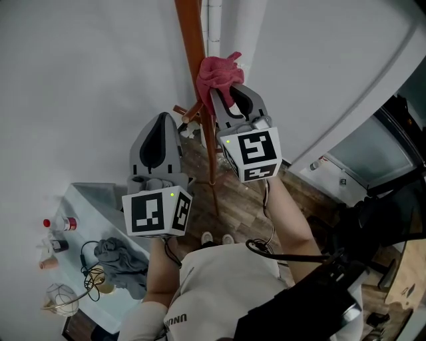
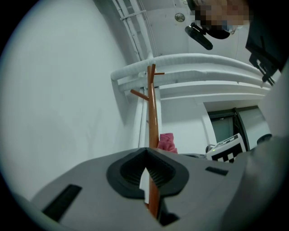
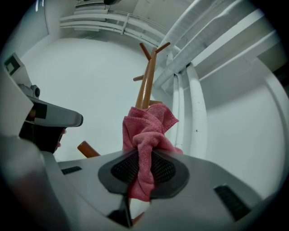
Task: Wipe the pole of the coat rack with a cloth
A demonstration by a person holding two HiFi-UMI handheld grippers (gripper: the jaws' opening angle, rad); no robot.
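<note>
The coat rack's orange-brown pole (image 1: 192, 33) runs from the top of the head view down to the wooden floor. A pink cloth (image 1: 217, 72) is bunched against the pole, and my right gripper (image 1: 229, 94) is shut on it. In the right gripper view the cloth (image 3: 146, 128) hangs out of the right gripper (image 3: 143, 159) with the pole (image 3: 145, 90) rising behind. My left gripper (image 1: 162, 118) is shut and holds nothing, a little left of the pole and lower than the right one. In the left gripper view the pole (image 2: 152, 113) and the cloth (image 2: 166, 142) show beyond the left gripper (image 2: 145, 155).
Short pegs (image 1: 190, 114) stick out of the pole near the grippers. White pipes (image 1: 213, 20) run along the wall behind the pole. A table (image 1: 83, 200) at lower left carries a grey cloth (image 1: 121, 258), a red-capped bottle (image 1: 60, 224) and cables. A glass door (image 1: 366, 146) stands at right.
</note>
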